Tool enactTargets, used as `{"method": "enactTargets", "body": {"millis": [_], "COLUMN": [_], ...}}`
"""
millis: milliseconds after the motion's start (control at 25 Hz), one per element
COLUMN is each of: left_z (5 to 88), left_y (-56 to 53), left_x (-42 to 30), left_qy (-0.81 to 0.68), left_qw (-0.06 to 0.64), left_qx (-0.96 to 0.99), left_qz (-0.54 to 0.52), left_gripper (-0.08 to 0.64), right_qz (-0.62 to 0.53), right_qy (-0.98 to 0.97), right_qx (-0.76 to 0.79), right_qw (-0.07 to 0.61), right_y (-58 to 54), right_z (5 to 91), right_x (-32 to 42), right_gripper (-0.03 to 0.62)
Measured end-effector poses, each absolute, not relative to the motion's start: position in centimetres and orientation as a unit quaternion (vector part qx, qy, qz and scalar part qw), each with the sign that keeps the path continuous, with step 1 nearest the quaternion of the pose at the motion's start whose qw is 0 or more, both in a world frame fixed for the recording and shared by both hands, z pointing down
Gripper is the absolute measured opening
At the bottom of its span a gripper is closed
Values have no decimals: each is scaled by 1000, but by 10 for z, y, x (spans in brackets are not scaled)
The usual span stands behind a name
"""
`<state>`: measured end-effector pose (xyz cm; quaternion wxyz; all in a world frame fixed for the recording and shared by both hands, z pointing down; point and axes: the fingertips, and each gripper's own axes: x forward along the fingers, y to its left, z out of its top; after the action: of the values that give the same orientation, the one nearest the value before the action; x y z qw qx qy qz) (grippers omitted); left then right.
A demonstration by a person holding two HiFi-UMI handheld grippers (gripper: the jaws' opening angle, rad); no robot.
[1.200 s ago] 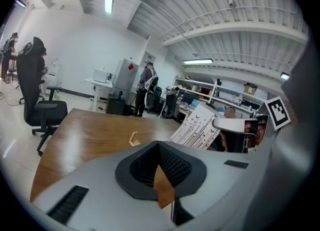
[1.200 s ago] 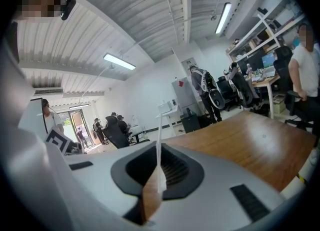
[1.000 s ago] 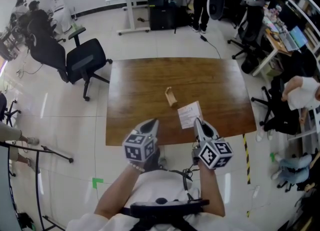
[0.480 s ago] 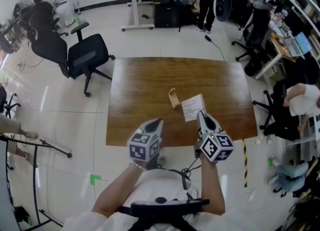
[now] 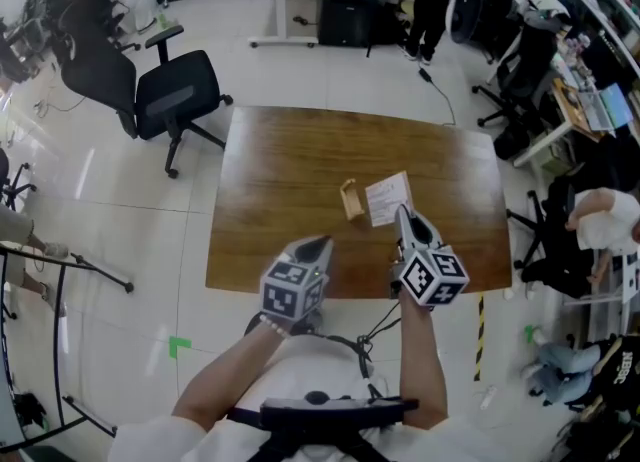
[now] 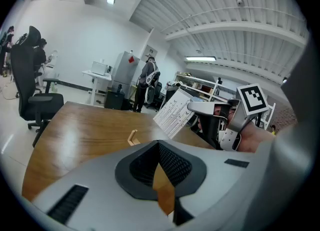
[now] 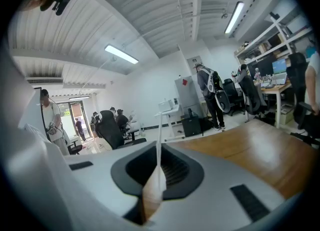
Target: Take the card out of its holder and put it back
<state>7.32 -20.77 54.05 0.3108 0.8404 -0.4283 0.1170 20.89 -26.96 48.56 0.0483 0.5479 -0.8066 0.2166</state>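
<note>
Thin white printed card (image 5: 388,198), rectangular, clamped edge-on in the right fingers (image 5: 409,232). Small tan holder (image 5: 350,200) on the glossy wooden bench (image 5: 280,170). Left fingers (image 5: 311,250) together, empty.

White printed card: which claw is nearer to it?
Right. The right claw grips the white printed card at its near edge; the left claw sits apart, left of it and closer to the person.

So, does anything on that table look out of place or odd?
Only the white card: it's out of its small wooden holder, pinched in the right gripper and held tilted above the table, beside the holder, which stands empty. Nothing looks spilled or damaged.
</note>
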Motion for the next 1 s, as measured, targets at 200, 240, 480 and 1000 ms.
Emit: {"method": "enactTargets", "body": {"millis": [200,240,480,1000], "left_z": [548,549,560,579], "left_y": [-220,-222,-228,-230], "left_x": [71,70,71,59], "left_qy": [-425,-424,-417,-415], "left_qw": [320,322,335,354], "left_qx": [838,838,836,827], "left_qz": [119,120,126,138], "left_gripper": [-5,-5,-5,-5], "right_qz": [221,221,225,244], "right_qy": [-806,-806,-807,-801], "right_qx": [546,545,539,532], "right_qw": [59,61,85,124], "right_y": [-295,-299,-322,-345], "right_z": [498,501,526,576], "right_x": [203,201,194,181], "right_gripper": [25,25,25,25]}}
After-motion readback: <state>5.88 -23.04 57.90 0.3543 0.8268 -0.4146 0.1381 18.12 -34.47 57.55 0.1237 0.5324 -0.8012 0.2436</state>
